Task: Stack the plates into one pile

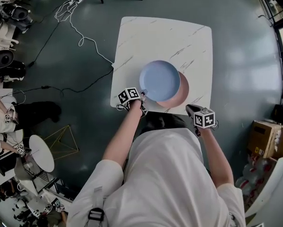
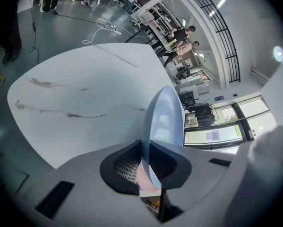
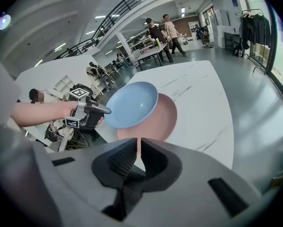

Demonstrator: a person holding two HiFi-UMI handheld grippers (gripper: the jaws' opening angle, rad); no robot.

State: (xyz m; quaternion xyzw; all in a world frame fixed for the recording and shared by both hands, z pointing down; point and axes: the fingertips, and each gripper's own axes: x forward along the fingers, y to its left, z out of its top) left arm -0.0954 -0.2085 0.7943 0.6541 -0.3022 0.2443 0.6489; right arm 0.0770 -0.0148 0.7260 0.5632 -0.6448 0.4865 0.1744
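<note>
Near the lower edge of the table (image 1: 165,32), at frame centre, the upper plate (image 1: 159,80) overlaps the lower plate (image 1: 183,97), offset up-left, with the left gripper (image 1: 142,95) at its lower-left rim and the right gripper (image 1: 190,109) lower right.

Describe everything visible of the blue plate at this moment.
The blue plate is round, shallow and pale blue, with a raised rim and a smooth, glossy, ceramic-looking surface. The left claw is clamped on its near rim and holds it face up, slightly tilted, over the pink plate. It covers most of that plate, near the front edge of the white marbled table. Whether its underside touches the pink plate cannot be told.
</note>
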